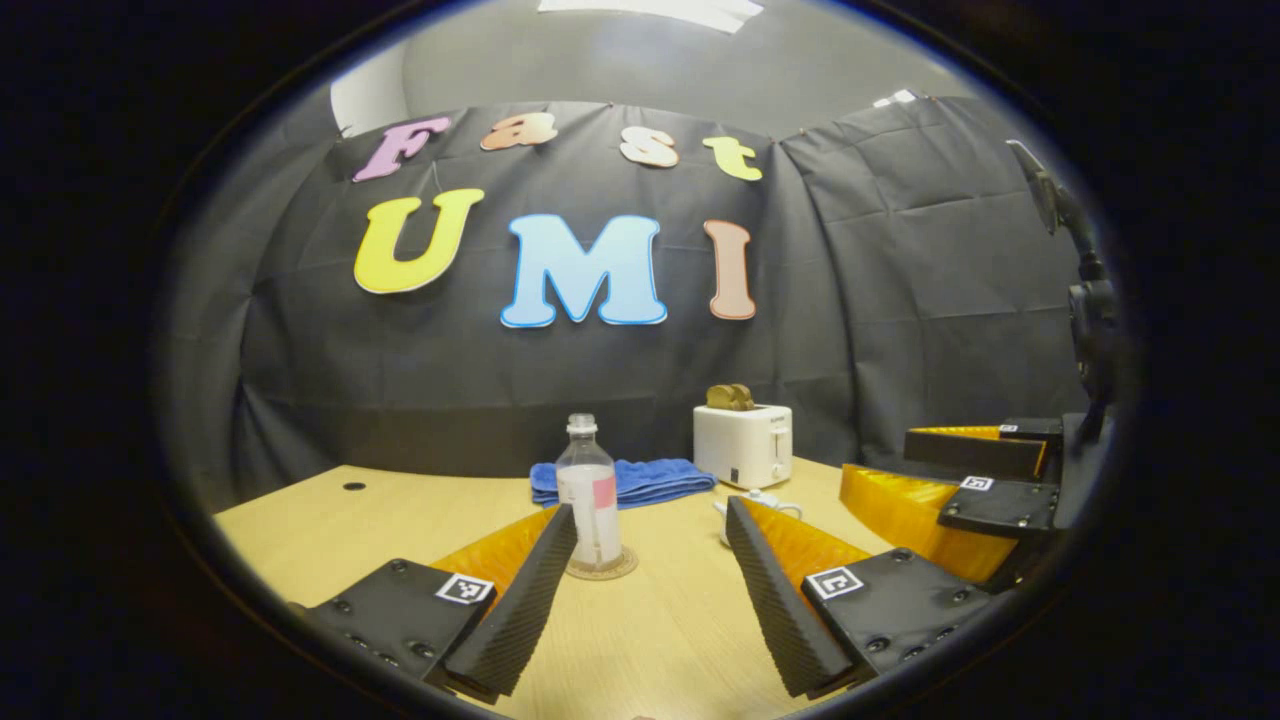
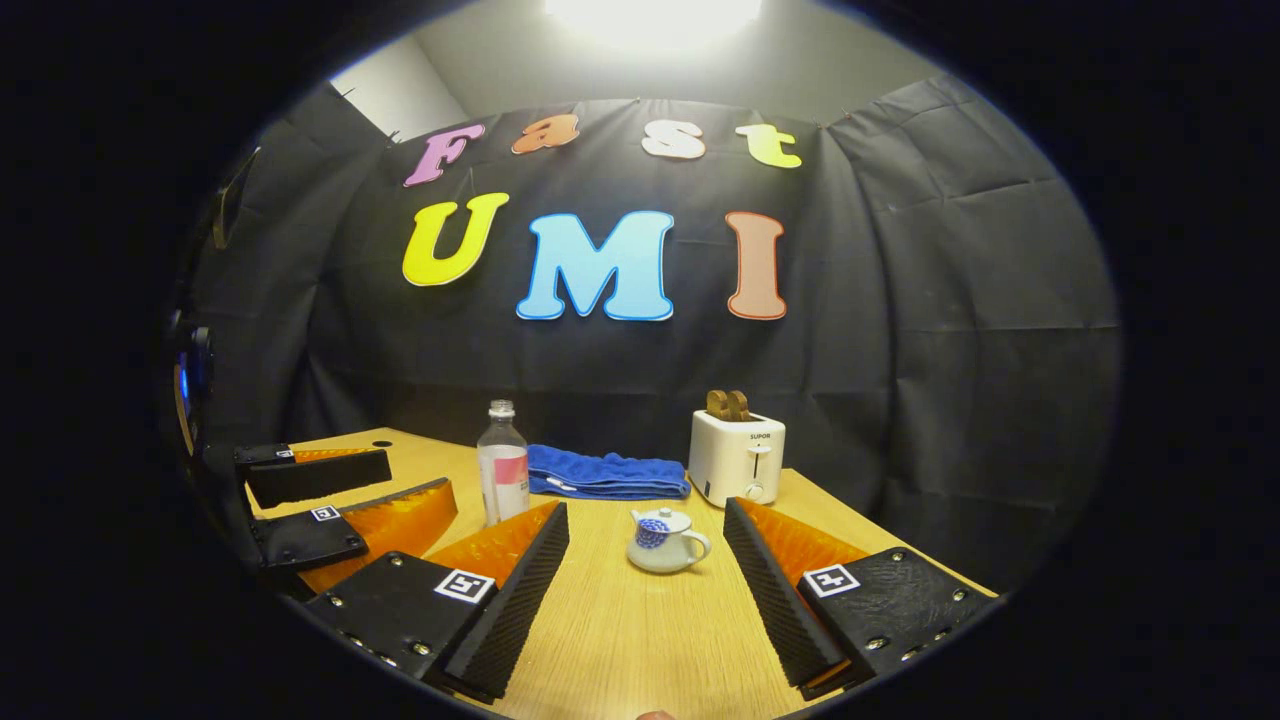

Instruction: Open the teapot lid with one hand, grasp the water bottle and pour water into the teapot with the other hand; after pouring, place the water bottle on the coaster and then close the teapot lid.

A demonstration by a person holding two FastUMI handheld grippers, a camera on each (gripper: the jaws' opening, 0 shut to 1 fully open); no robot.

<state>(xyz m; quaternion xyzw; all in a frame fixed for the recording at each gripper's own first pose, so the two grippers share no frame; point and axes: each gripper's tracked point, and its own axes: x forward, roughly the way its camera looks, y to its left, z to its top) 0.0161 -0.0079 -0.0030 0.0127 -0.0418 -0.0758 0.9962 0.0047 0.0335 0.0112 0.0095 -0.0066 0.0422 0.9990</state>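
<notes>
Ahead of the left tool point(image 1: 650, 590), whose fingers stand wide apart, the water bottle point(image 1: 589, 492) stands upright on its coaster point(image 1: 601, 568), nearer its left finger. Between the right tool's point(image 2: 645, 590) spread fingers sits the teapot point(image 2: 664, 541), lid on, well apart from both. Toward the surface's point(image 2: 640, 640) far edge lie a blue towel point(image 2: 603, 474) and a toaster point(image 2: 737, 455).
</notes>
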